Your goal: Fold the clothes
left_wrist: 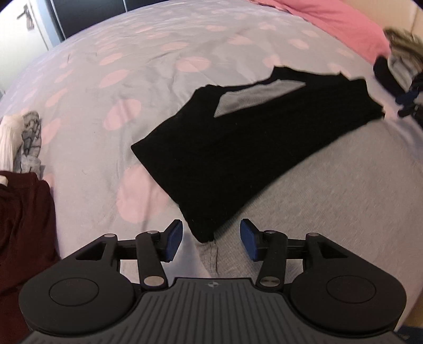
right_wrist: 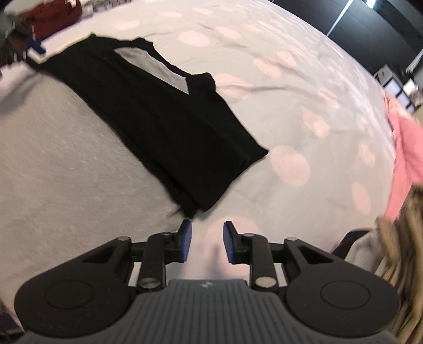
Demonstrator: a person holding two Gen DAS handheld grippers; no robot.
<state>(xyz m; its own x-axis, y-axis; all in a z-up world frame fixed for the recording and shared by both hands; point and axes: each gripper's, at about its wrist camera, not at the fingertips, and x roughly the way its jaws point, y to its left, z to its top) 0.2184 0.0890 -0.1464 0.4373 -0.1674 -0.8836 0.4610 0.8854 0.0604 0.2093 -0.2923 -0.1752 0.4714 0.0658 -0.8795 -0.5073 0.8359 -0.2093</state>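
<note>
A bedroom: spotted duvet (left_wrist: 158,53), pink bedsheet (left_wrist: 330,18), scattered clothes (left_wrist: 23,206).

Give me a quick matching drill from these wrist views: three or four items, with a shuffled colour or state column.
Things:
1. folded garment
2. left gripper
3. bedspread
4. clothes heap at left edge

States:
A. dark maroon
B. grey with pink dots
C. open, nothing between the pads
D. black, lying flat on a grey cloth

Pairs: 1-D, 2-C, 3-B, 4-A
</note>
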